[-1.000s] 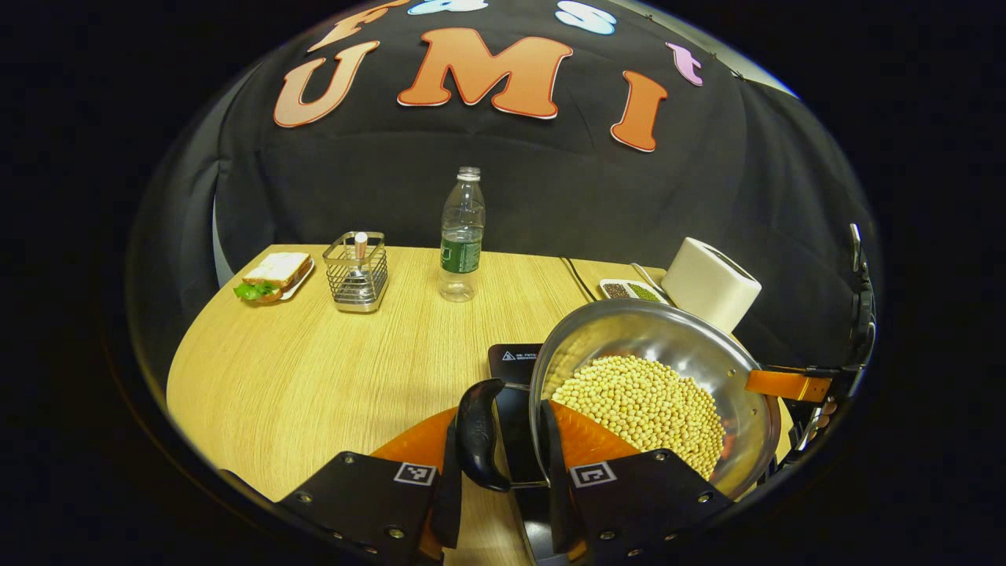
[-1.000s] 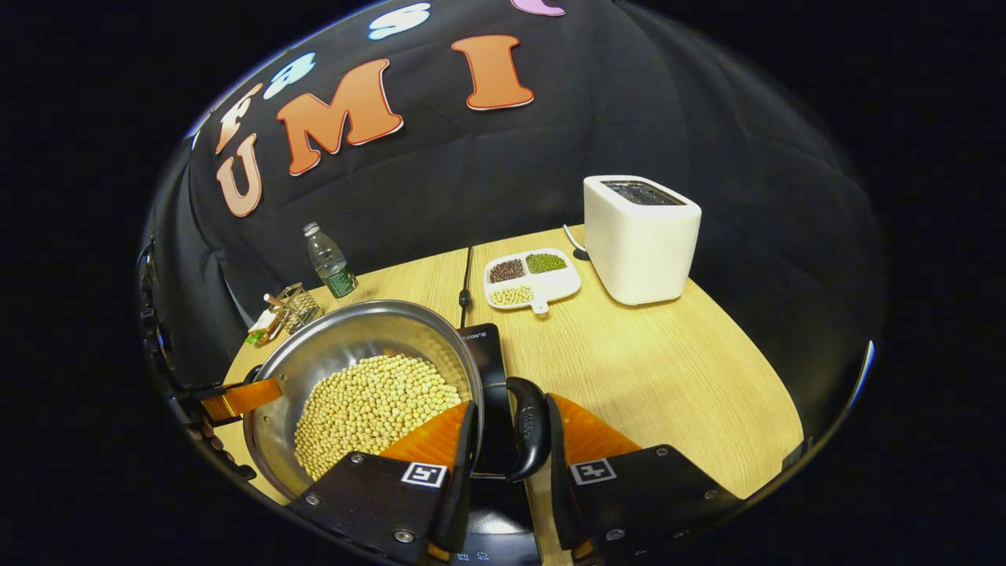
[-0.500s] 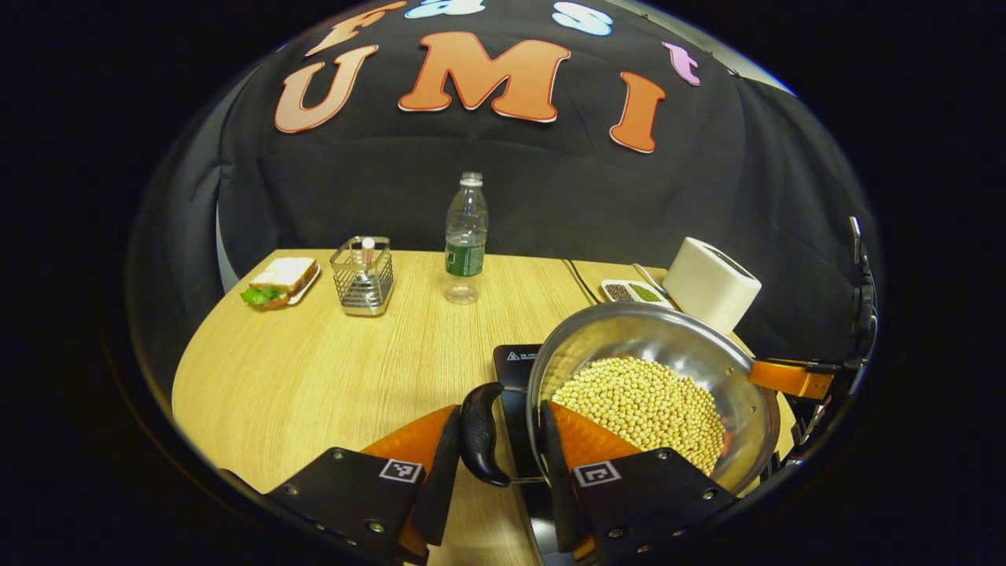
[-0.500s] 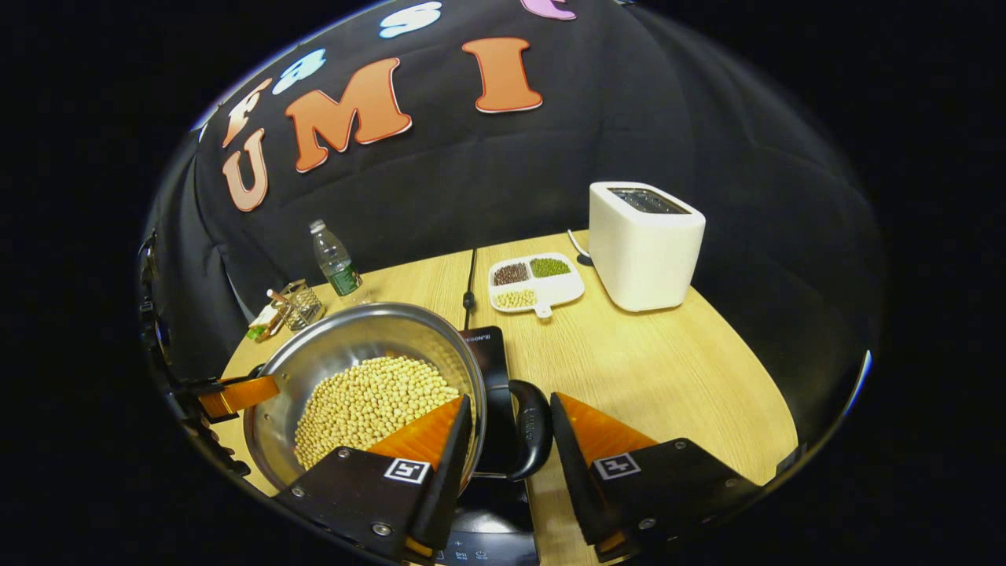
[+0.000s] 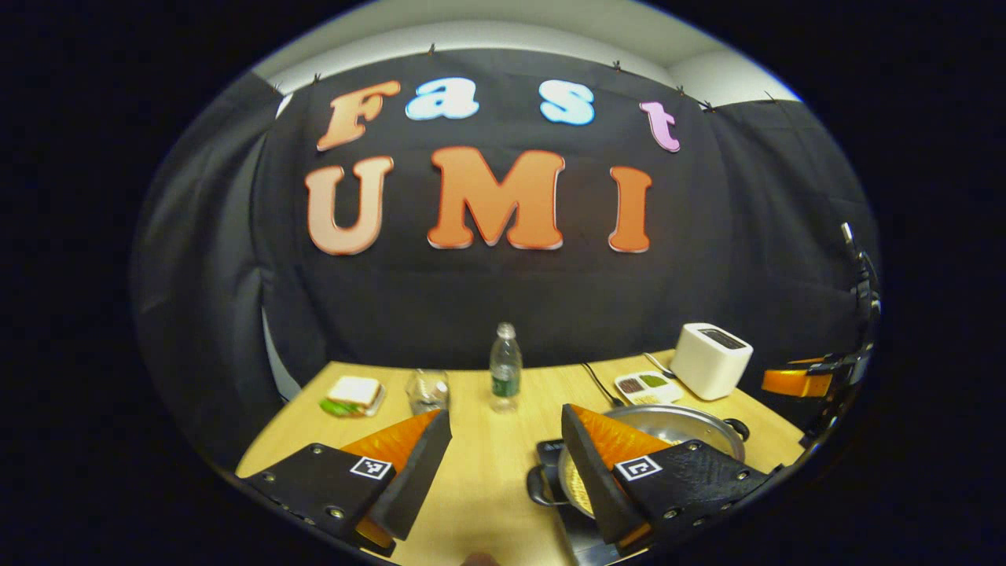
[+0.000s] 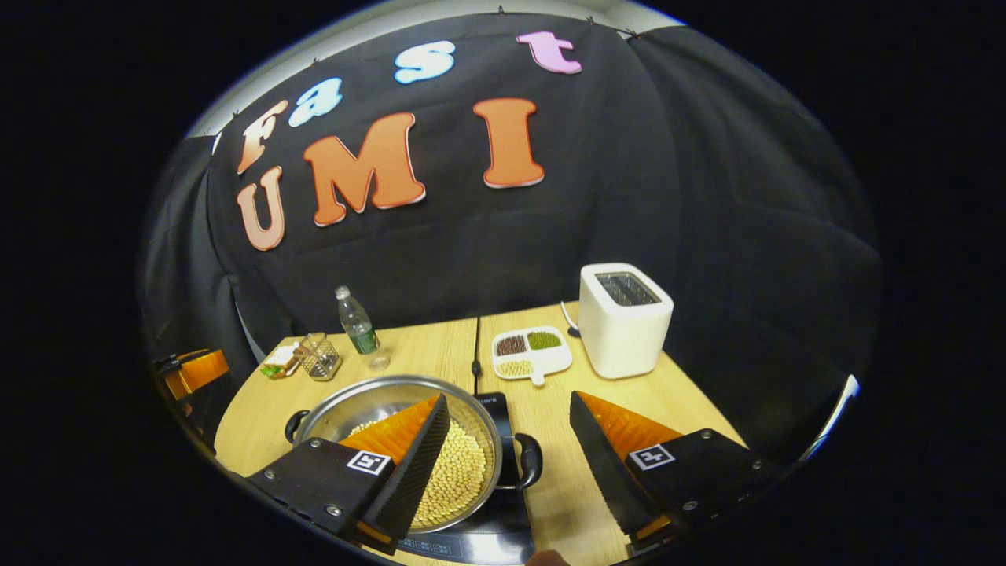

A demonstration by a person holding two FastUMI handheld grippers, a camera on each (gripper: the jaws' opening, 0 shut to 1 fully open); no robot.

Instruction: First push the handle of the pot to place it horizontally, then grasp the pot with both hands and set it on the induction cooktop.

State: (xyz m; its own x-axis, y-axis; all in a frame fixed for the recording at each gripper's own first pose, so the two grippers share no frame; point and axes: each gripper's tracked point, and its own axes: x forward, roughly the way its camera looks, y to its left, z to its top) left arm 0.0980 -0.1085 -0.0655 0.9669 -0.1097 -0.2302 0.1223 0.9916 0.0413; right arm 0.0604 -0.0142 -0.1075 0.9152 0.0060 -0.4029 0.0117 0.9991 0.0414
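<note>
- Dim booth; light falls from overhead, leaving the counter evenly lit.
- Soft glare on the pot rim.
- The left gripper view is slightly motion-blurred: wire basket smeared.
- Fisheye bending curves the counter edges.

A light wooden table carries everything. The black induction cooktop lies at 6 o'clock. A white toaster stands at 2 o'clock, a divided dish of beans at 12. The water bottle, wire basket and sandwich plate sit toward 10 o'clock.
</note>
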